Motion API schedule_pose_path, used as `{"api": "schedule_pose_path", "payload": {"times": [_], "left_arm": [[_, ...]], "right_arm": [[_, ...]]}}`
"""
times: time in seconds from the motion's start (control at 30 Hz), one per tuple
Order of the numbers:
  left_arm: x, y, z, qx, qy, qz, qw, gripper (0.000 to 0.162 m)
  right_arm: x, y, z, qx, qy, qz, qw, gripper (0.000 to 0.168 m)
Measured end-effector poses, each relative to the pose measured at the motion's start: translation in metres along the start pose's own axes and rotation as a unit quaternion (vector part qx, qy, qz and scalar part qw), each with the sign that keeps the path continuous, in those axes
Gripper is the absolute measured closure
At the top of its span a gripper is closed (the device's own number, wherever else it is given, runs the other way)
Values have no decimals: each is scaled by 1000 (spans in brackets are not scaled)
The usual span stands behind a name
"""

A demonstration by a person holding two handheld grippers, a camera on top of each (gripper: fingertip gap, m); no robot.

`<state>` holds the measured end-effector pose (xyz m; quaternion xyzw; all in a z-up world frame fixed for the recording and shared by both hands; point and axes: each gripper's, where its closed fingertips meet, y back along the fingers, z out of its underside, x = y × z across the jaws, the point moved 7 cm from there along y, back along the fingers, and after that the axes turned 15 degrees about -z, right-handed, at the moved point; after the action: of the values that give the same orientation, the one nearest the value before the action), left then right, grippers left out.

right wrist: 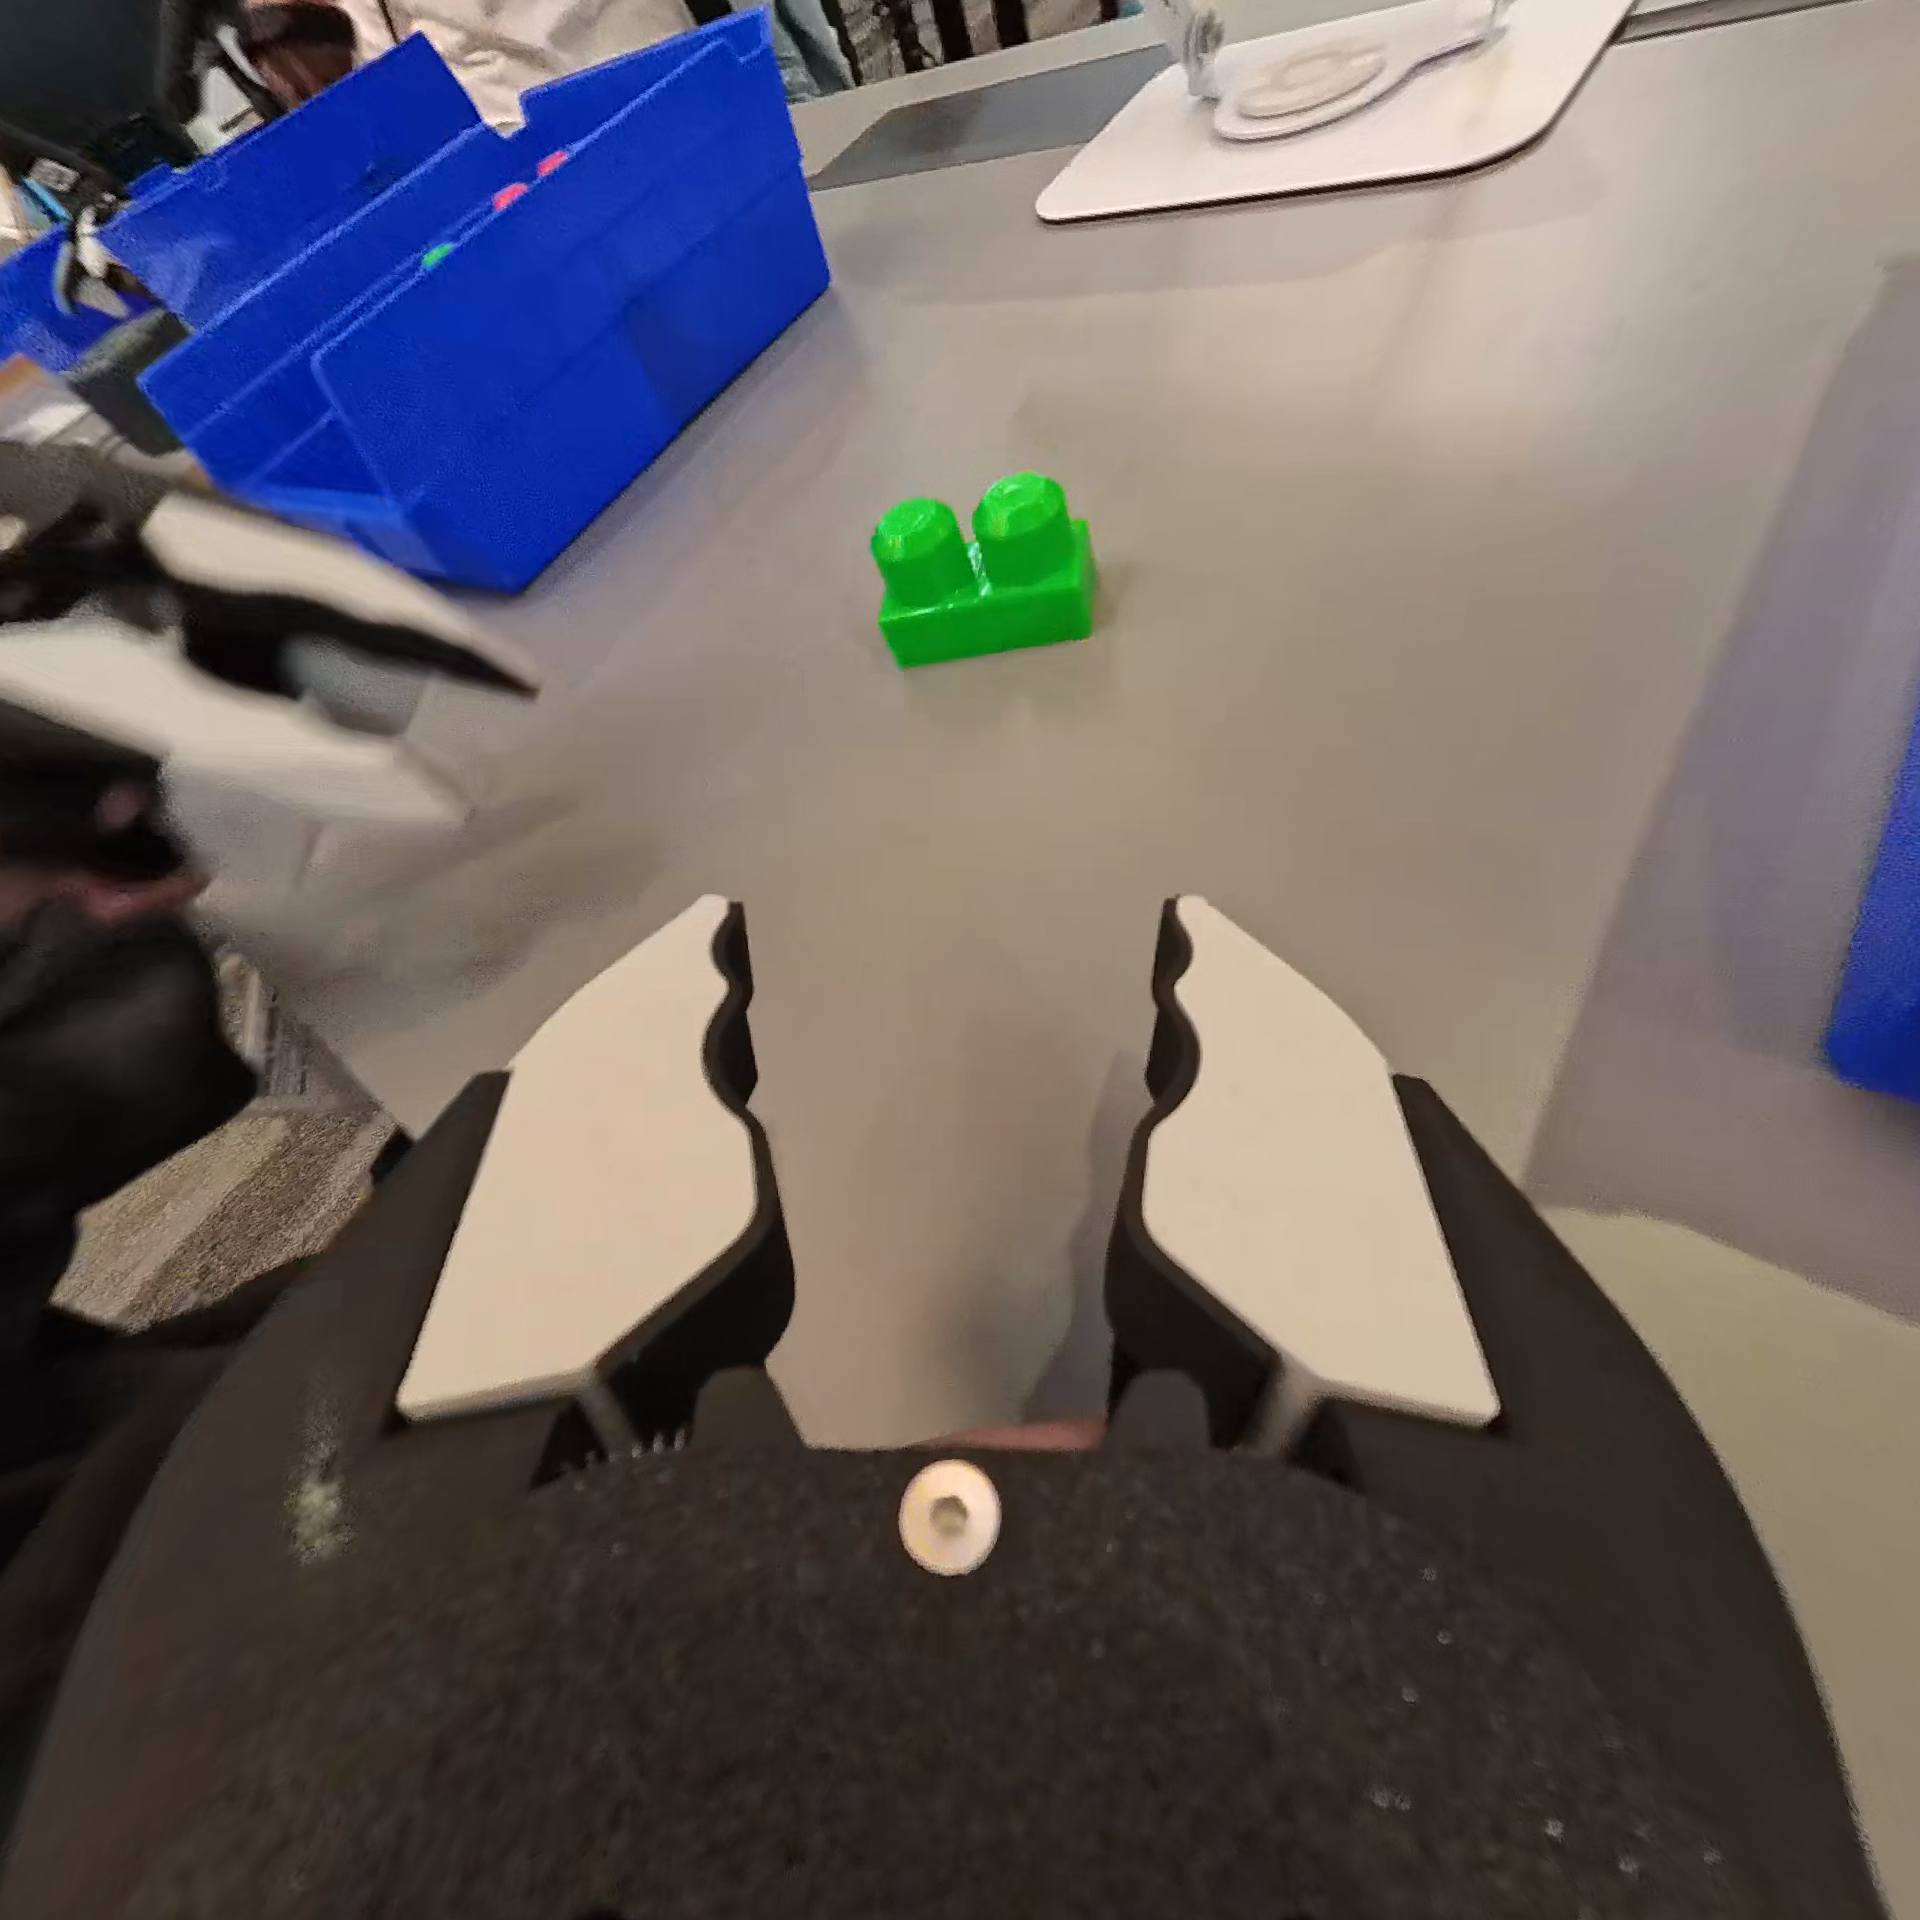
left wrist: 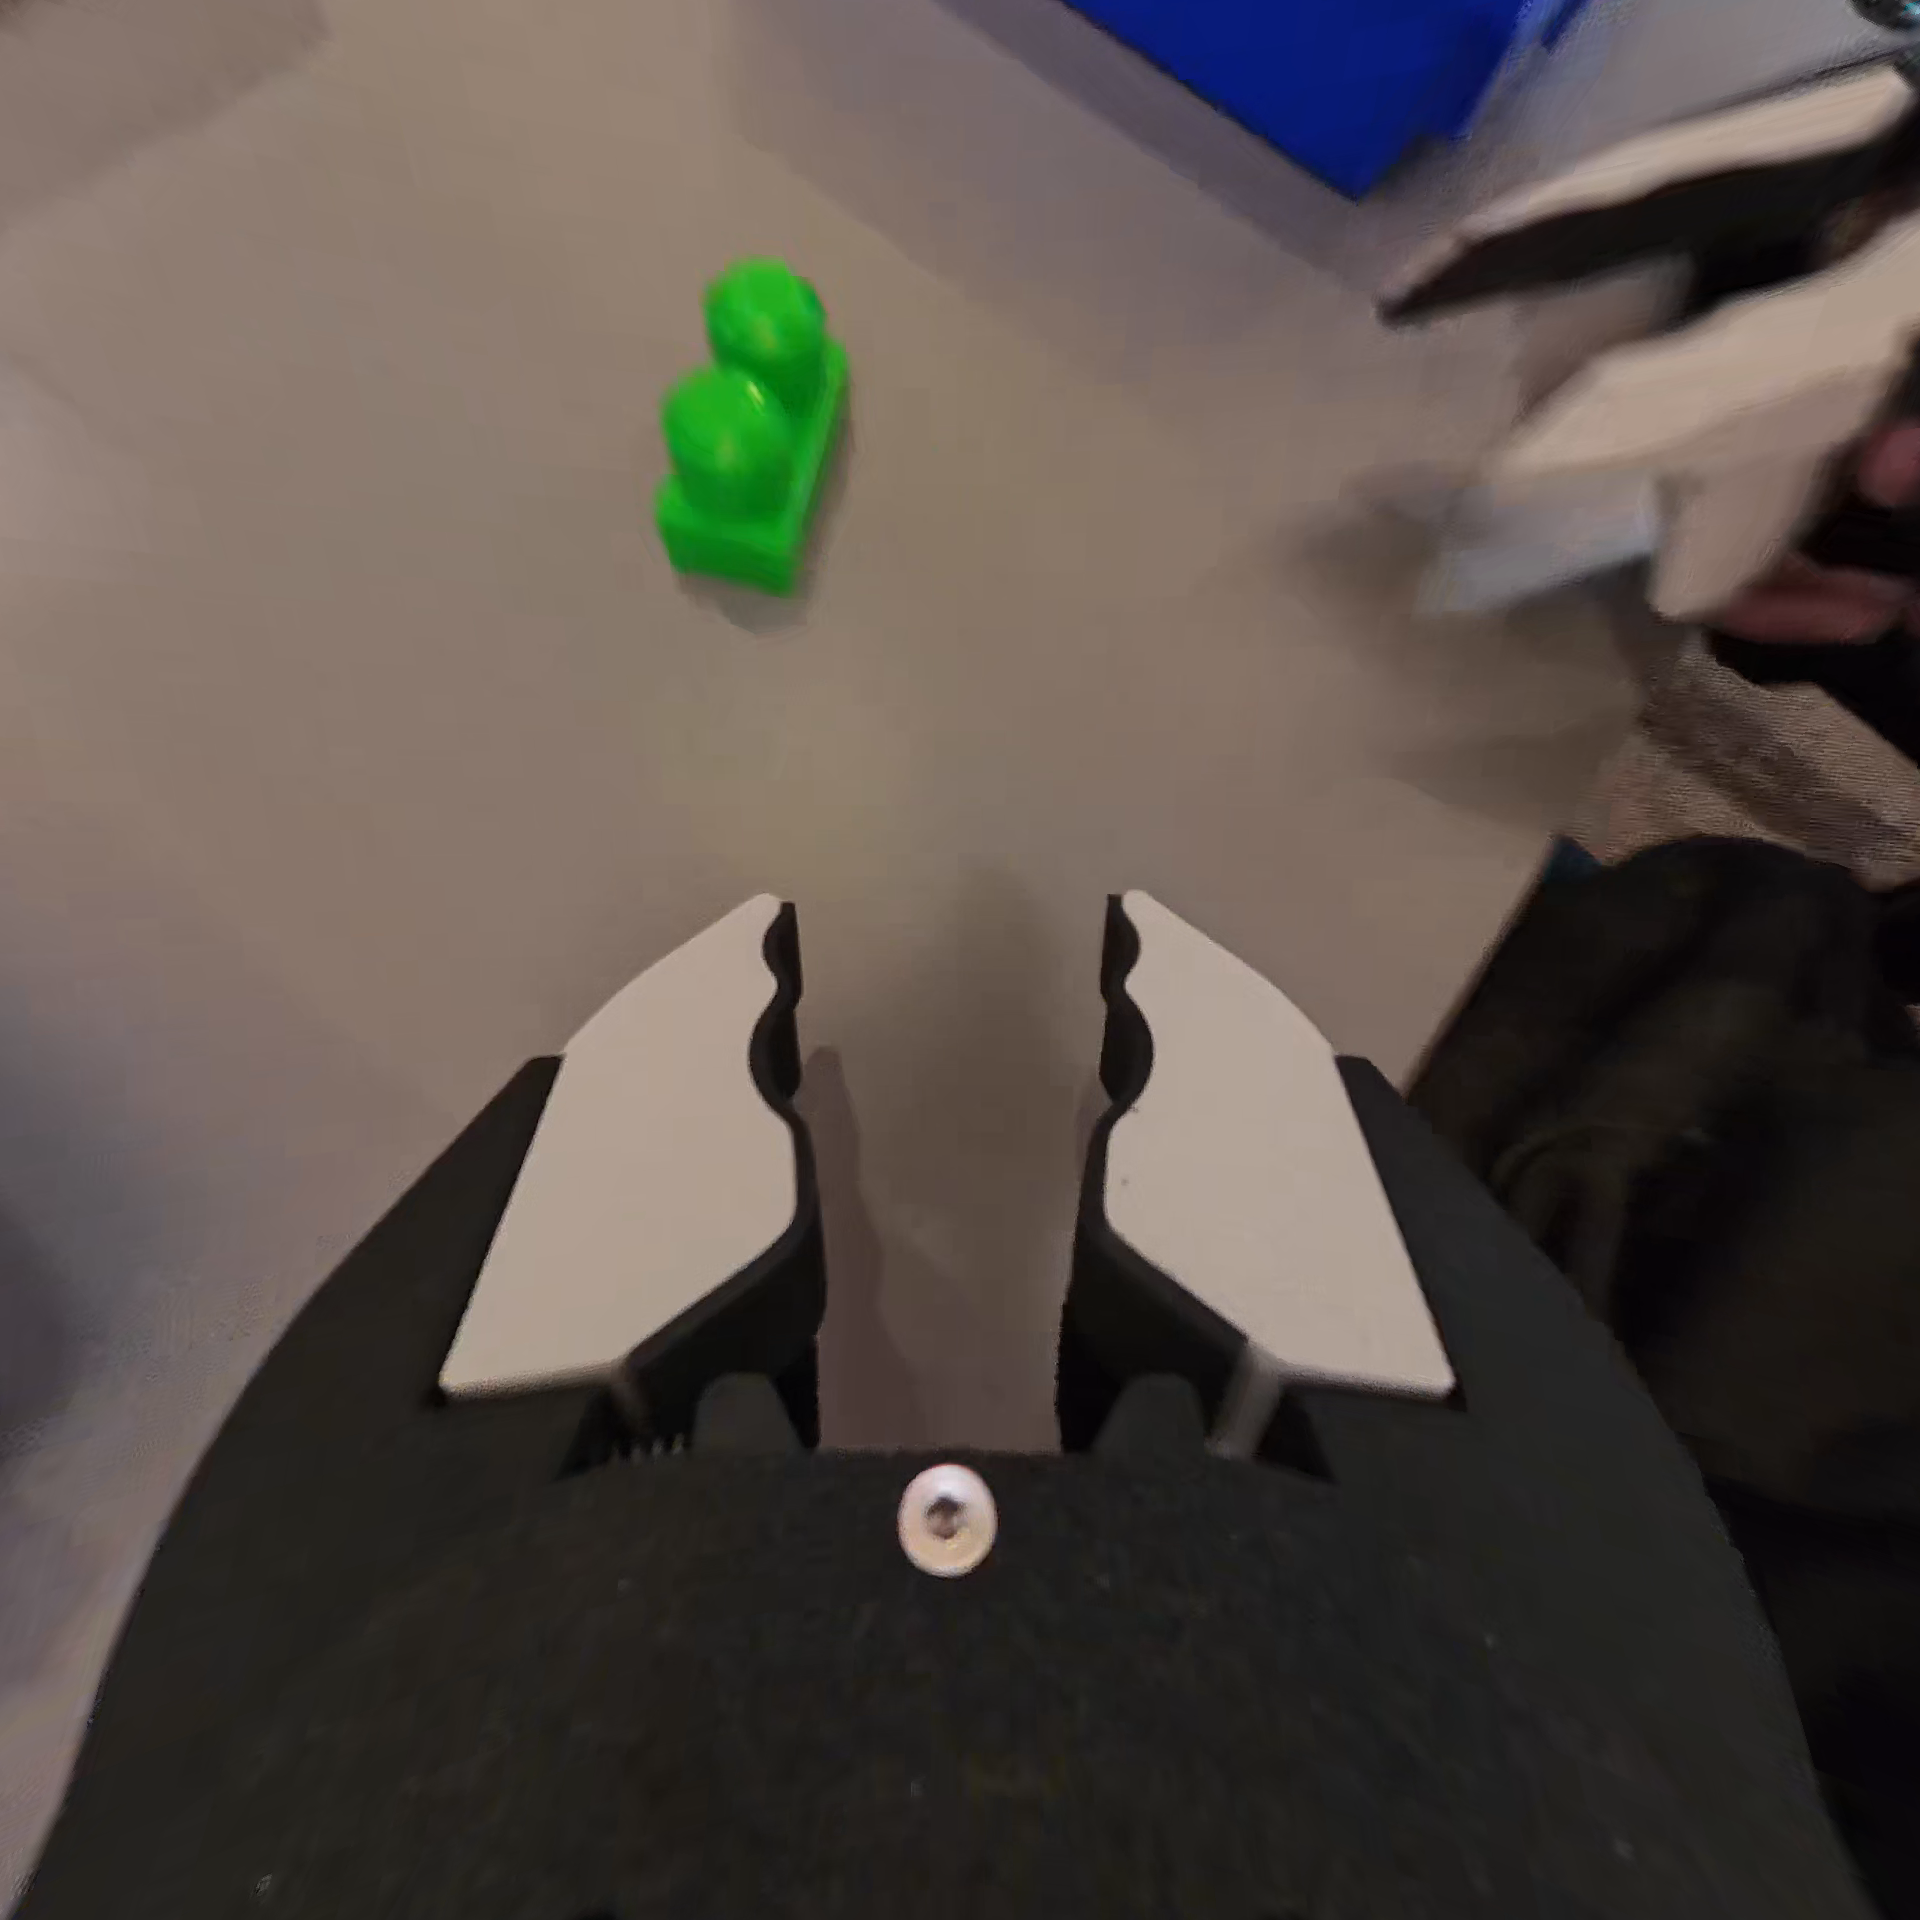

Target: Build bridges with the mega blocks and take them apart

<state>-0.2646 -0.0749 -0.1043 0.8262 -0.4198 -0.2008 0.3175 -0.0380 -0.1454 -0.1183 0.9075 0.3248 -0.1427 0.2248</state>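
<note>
Block: one green block (right wrist: 985, 582), two studs up, stands alone on the grey table (right wrist: 1351, 675); nothing is stacked on it, so I judge you are at the very start of a bridge or at the end of taking one apart.

Left gripper (left wrist: 951, 914): your jaws are spread with only bare table between them; you hold nothing.

Right gripper (right wrist: 951, 914): jaws spread as well, a little wider, and empty.

Bearing from the left jaws: the block (left wrist: 753, 436) lies at about 11 o'clock, well apart from your fingertips.

Bearing from the right jaws: the block sits at 12 o'clock, almost dead ahead and well apart.

Long axis: in the right wrist view the block runs 9 to 3 o'clock, broadside to your right jaws. In the left wrist view it runs nearly 12 to 6, end-on.

Judgement on grip: your right jaws would have to span the length or turn a quarter; your left jaws are already lined up to close across the short sides.

Nearer arm: I cannot tell; both look about equally far. The left gripper (right wrist: 312, 675) shows blurred at 9 o'clock in the right view; the right gripper (left wrist: 1662, 416) shows blurred at 2 o'clock in the left view.

Supply: the blue bin (right wrist: 499, 343) at 10 o'clock in the right view holds more blocks; only pink and green stud tops show.

Background: a white mat (right wrist: 1403, 125) at 1 o'clock, away from the work.

Risk: the block is light; a nudge from one finger would slide it.
</note>
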Motion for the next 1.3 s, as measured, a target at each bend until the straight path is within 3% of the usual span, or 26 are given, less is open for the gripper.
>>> {"api": "schedule_pose_path", "payload": {"times": [0.07,0.23,0.33,0.53,0.67,0.83,0.93,1.03,1.17,1.3], "left_arm": [[11,8,14,8,25,22,999,107],[30,11,13,87,39,48,994,111],[34,9,17,60,2,31,998,110],[31,16,26,59,-59,-19,996,107],[27,17,29,61,-70,-34,995,107],[25,12,30,43,-53,-21,997,106],[25,6,33,23,-53,-25,998,107],[27,-3,36,-4,-56,-16,998,106],[33,-8,35,-17,-67,-6,998,106],[34,-9,35,-18,-86,-20,996,106]], "right_arm": [[-2,-22,-11,-8,-1,12,1000,92],[6,-94,-43,-75,51,77,993,85],[17,-132,-58,-102,46,96,989,85],[36,-161,-53,-163,36,125,978,97],[18,-135,-69,-131,75,102,983,97],[18,-38,-124,-65,133,161,976,97],[64,30,-153,-60,123,245,960,97],[151,70,-156,-130,80,317,936,97],[239,68,-135,-231,-17,291,928,97],[277,52,-119,-291,-24,321,901,96]]}}
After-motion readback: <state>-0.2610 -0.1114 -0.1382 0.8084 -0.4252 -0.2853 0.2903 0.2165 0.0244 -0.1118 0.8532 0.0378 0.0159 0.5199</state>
